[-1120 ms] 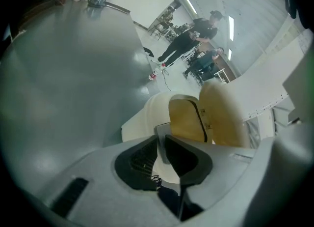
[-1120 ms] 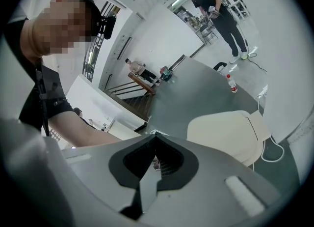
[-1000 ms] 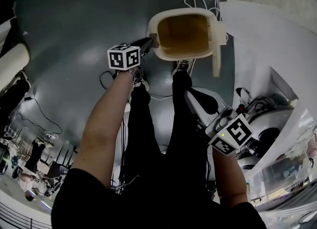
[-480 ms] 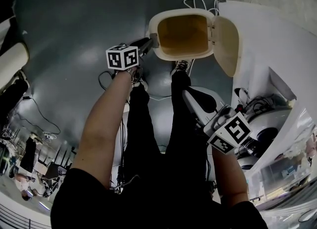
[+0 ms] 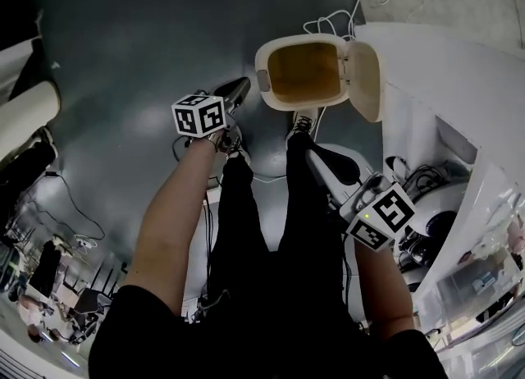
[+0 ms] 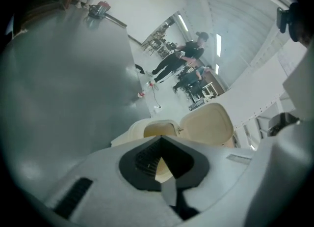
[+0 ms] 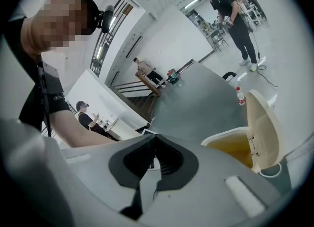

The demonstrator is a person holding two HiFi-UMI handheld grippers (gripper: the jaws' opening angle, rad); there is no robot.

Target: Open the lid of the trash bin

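Left gripper [image 5: 235, 90] hangs just left of the bin [image 5: 263, 74], its jaws just snapped together with nothing between them. The bin stands on the floor, its lid [image 5: 367, 82] swung open to the right. Right gripper [image 5: 318, 156] is nearer the legs, jaws pressed together, empty.

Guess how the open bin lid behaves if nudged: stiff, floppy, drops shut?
Lid looks like a rigid moulded shell: probably stiff, light. It stands open on a side hinge, so a nudge likely swings it shut.
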